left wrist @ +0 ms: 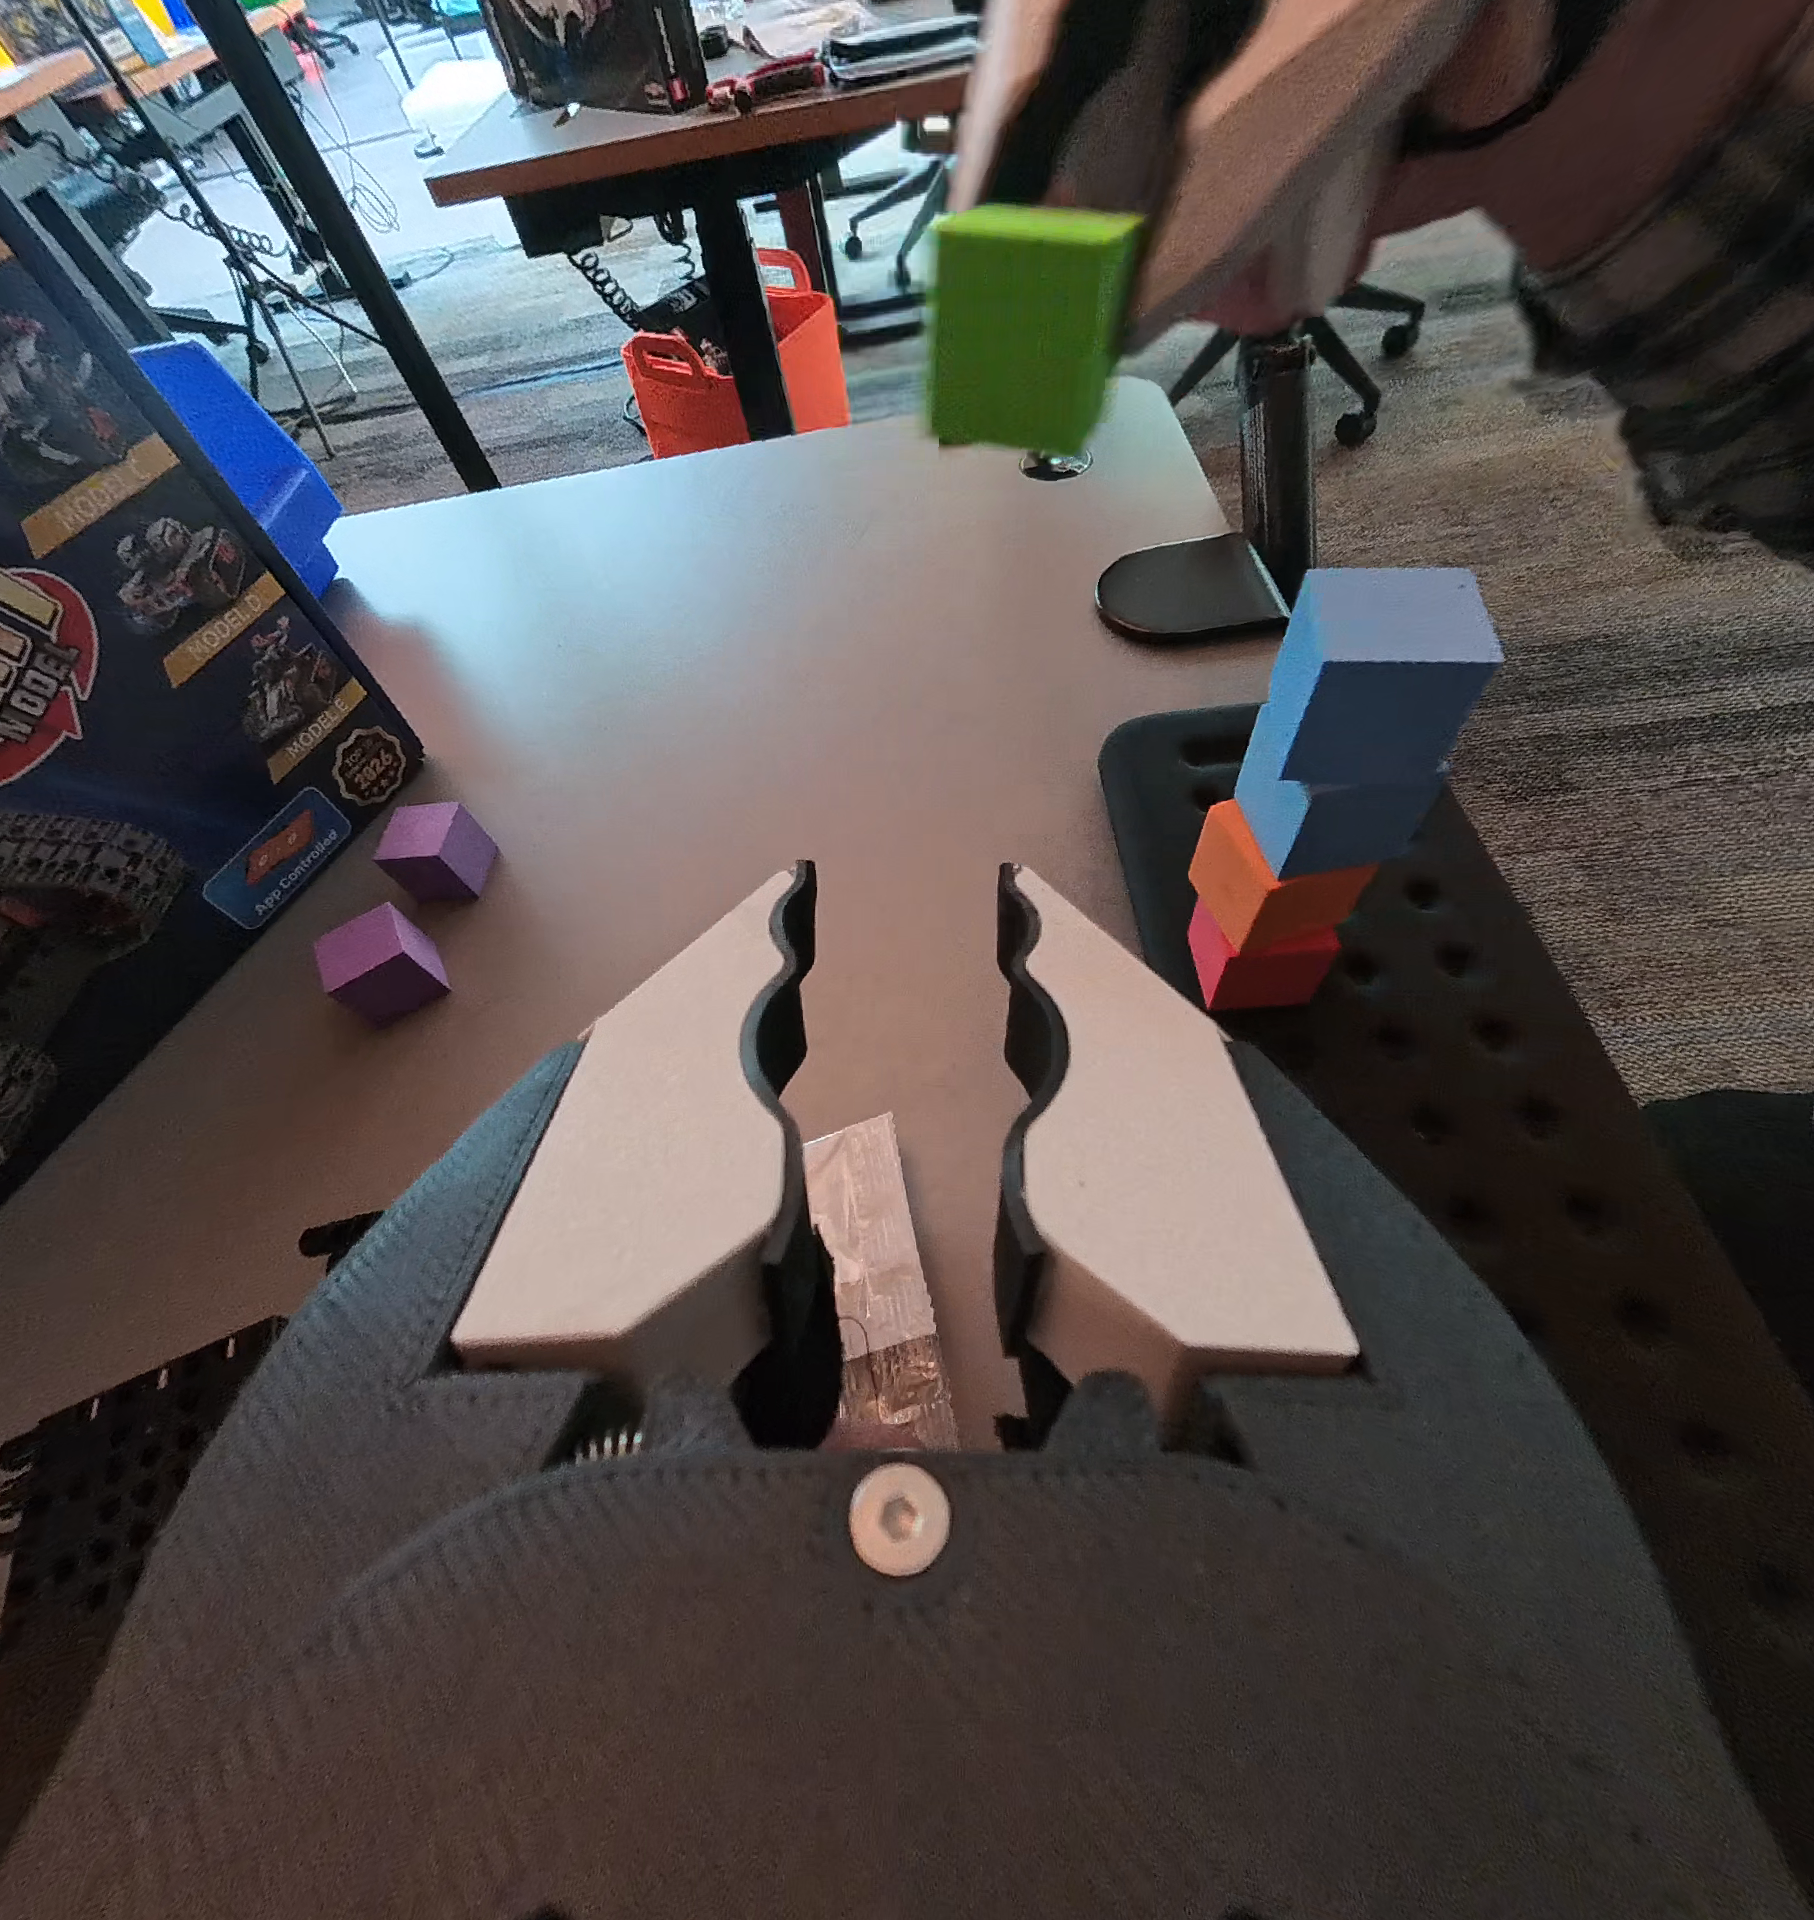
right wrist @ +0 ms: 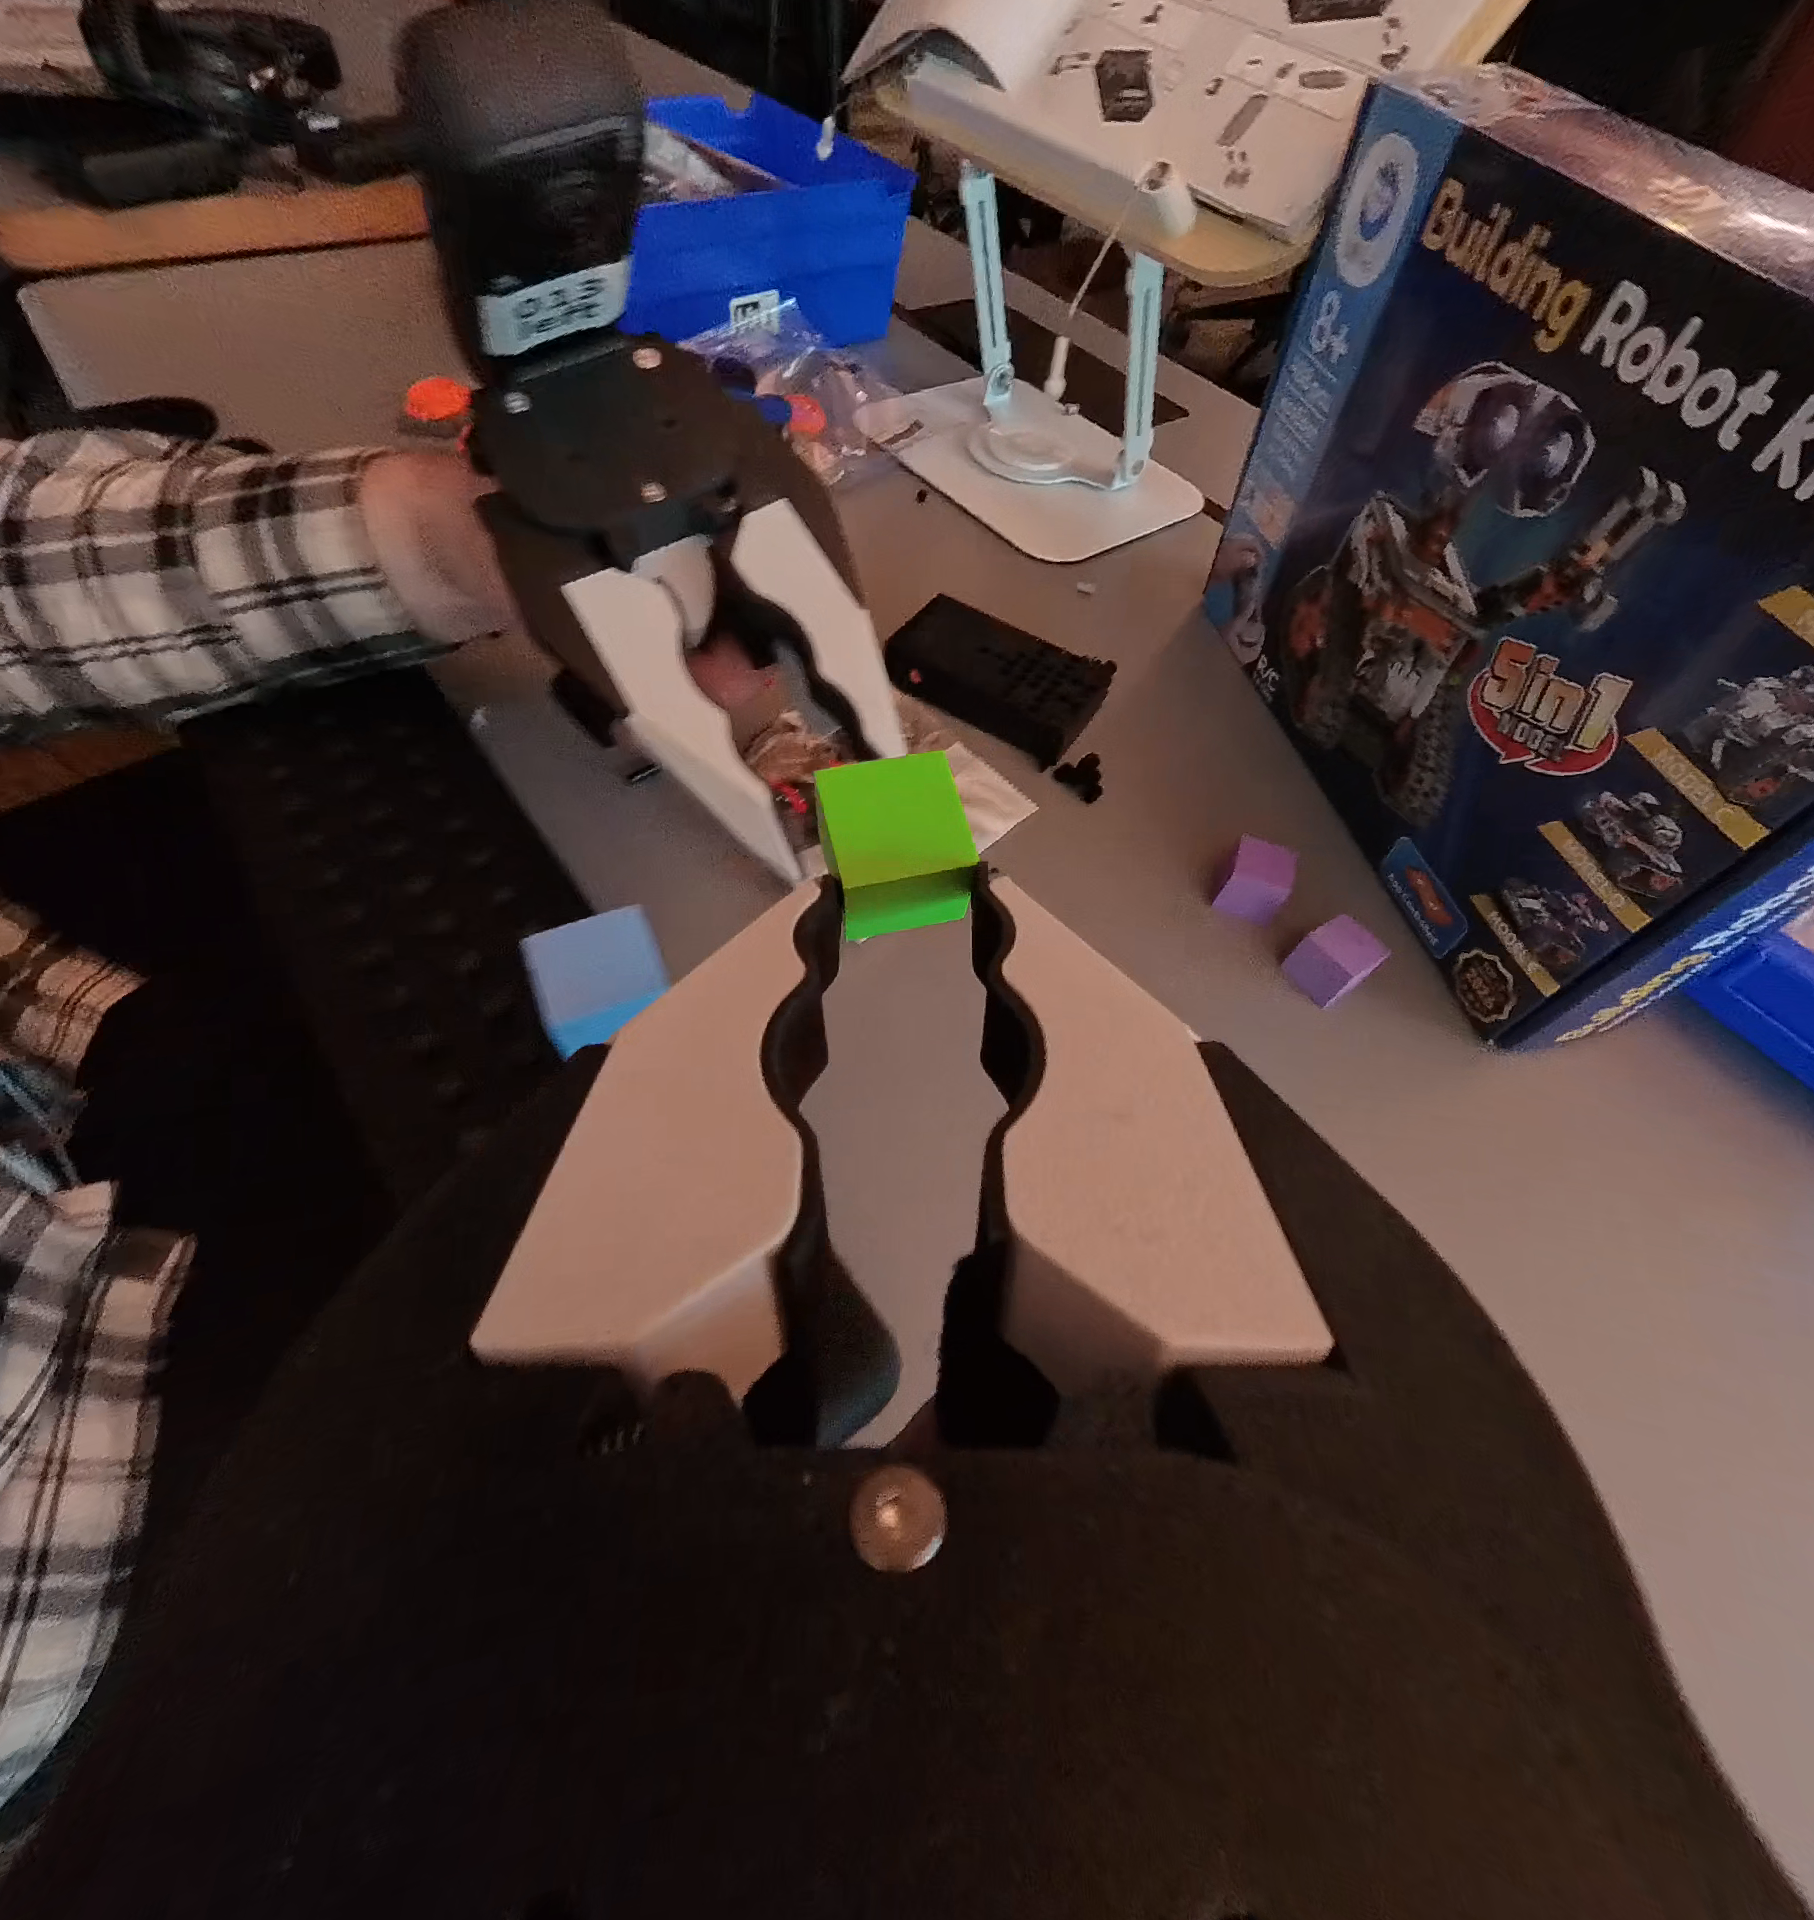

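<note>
My right gripper (right wrist: 905, 896) is shut on a green block (right wrist: 895, 844), held in the air above the table; the block also shows in the left wrist view (left wrist: 1028, 327), high at the back. A leaning stack stands at the table's right edge: red block (left wrist: 1261, 961), orange block (left wrist: 1261, 883), and two blue blocks (left wrist: 1386, 675) on top. The top blue block shows in the right wrist view (right wrist: 596, 977), just left of my right fingers. My left gripper (left wrist: 905, 883) is open and empty above the table, left of the stack. It also shows in the right wrist view (right wrist: 841, 821).
Two purple cubes (left wrist: 435, 852) (left wrist: 378, 961) lie on the grey table (left wrist: 726, 623) by a large dark toy box (left wrist: 103, 675). A black perforated mat (left wrist: 1485, 1091) lies under the stack. A clear packet (left wrist: 872, 1247) lies under my left gripper. A white stand (right wrist: 1059, 457) and blue bins (right wrist: 768, 249) sit beyond. Some 9 cm of space lies between my two pairs of fingers.
</note>
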Tool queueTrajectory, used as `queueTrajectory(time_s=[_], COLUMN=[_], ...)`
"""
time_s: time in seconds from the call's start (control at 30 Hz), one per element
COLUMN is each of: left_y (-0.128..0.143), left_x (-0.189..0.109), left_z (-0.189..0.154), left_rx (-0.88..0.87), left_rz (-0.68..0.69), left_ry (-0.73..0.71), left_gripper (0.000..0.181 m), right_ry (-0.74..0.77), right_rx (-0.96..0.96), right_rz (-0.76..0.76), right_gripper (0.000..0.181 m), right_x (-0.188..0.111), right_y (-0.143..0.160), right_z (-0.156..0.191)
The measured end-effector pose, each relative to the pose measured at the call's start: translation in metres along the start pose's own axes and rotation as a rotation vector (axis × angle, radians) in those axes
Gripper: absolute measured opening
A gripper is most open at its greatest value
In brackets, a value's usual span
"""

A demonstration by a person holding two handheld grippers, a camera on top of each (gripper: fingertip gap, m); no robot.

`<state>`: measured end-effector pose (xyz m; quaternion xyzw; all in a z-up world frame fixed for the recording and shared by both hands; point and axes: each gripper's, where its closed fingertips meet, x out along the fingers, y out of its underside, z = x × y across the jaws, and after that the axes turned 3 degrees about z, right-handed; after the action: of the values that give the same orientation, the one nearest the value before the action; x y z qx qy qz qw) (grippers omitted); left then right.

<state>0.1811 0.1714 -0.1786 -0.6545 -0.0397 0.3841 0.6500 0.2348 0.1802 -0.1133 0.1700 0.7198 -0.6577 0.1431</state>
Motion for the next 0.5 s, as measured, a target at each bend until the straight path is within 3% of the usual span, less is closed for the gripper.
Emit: queueTrajectory(time_s=[0.17,0.5], left_y=[0.001,0.006], left_x=[0.002,0.002], left_z=[0.002,0.003], left_rx=[-0.010,-0.011], left_rz=[-0.001,0.011], left_ry=[-0.005,-0.007], left_gripper=[0.034,0.033], right_ry=[-0.062,-0.117], right_rx=[-0.038,-0.054], right_rz=[0.007,0.074], right_gripper=[0.024,0.024], right_x=[-0.021,-0.005], right_y=[-0.001,0.013], right_z=[0.042,0.066])
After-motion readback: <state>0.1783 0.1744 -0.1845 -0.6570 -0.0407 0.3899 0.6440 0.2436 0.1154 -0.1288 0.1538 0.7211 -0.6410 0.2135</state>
